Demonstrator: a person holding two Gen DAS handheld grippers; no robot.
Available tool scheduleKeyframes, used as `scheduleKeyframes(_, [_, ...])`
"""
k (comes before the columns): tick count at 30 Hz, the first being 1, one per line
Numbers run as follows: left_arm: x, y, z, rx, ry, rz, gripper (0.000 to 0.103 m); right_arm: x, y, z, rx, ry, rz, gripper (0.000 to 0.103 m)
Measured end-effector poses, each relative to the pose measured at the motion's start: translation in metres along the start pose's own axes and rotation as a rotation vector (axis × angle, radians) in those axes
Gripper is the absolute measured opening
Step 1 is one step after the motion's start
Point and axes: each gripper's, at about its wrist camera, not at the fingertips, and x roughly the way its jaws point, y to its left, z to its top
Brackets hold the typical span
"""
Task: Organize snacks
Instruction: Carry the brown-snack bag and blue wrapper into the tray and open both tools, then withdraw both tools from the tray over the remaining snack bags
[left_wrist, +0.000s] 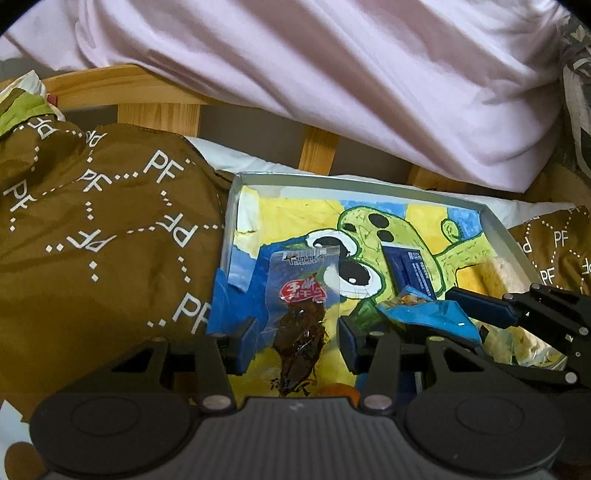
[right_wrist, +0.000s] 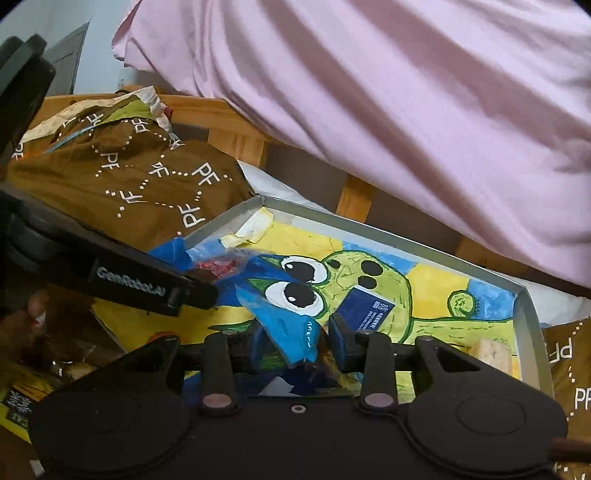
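In the left wrist view we see a clear packet (left_wrist: 301, 306) of dark dried meat with a red label lying in the tray (left_wrist: 332, 181), between the spread fingers of the left gripper (left_wrist: 297, 338); the pads stand apart from its edges, not pressing. From the right wrist camera that packet (right_wrist: 218, 267) is only a red glimpse behind the left gripper's arm (right_wrist: 147, 284), which bears the words "GenRobot.AI".

The right wrist view shows a blue packet (right_wrist: 291, 332) between the fingers of the right gripper (right_wrist: 297, 345); whether the pads touch it we cannot tell. The left view shows that blue packet (left_wrist: 432, 314) from the side, with the right gripper's blue finger (left_wrist: 480, 304) above it.

A dark blue box (right_wrist: 364, 306) with small white print lies on the tray's cartoon drawing (right_wrist: 351, 280), just beyond the right gripper. A pale cracker (left_wrist: 491, 273) sits near the tray's right wall.

Around the tray lie brown bedding (left_wrist: 103, 221) printed "PF", a wooden bed frame (left_wrist: 159, 110) and a pink sheet (left_wrist: 369, 74). A yellow packet (right_wrist: 22, 402) shows at lower left only in the right view.
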Motion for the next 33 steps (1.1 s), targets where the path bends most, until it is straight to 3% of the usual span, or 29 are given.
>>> scheduleKeyframes(1, [0.000, 0.000, 0.000, -0.003, 0.007, -0.001, 0.051, -0.001, 0.000, 0.001, 0.009, 0.007, 0.007, 0.043])
scheduleKeyframes(5, [-0.001, 0.003, 0.001, -0.029, 0.022, -0.008, 0.054, -0.003, -0.003, 0.006, 0.072, 0.042, 0.054, 0.075])
scheduleKeyframes(12, [-0.017, 0.004, 0.006, -0.059, -0.003, -0.019, 0.072, -0.015, -0.008, 0.011, 0.137, 0.053, 0.061, 0.085])
scheduleKeyframes(20, [-0.052, 0.006, 0.009, -0.096, -0.082, -0.005, 0.097, -0.050, -0.015, 0.020, 0.185, -0.018, 0.014, 0.100])
scheduleKeyframes(33, [-0.126, -0.013, 0.001, -0.051, -0.238, 0.075, 0.102, -0.122, -0.021, 0.022, 0.274, -0.145, -0.039, 0.102])
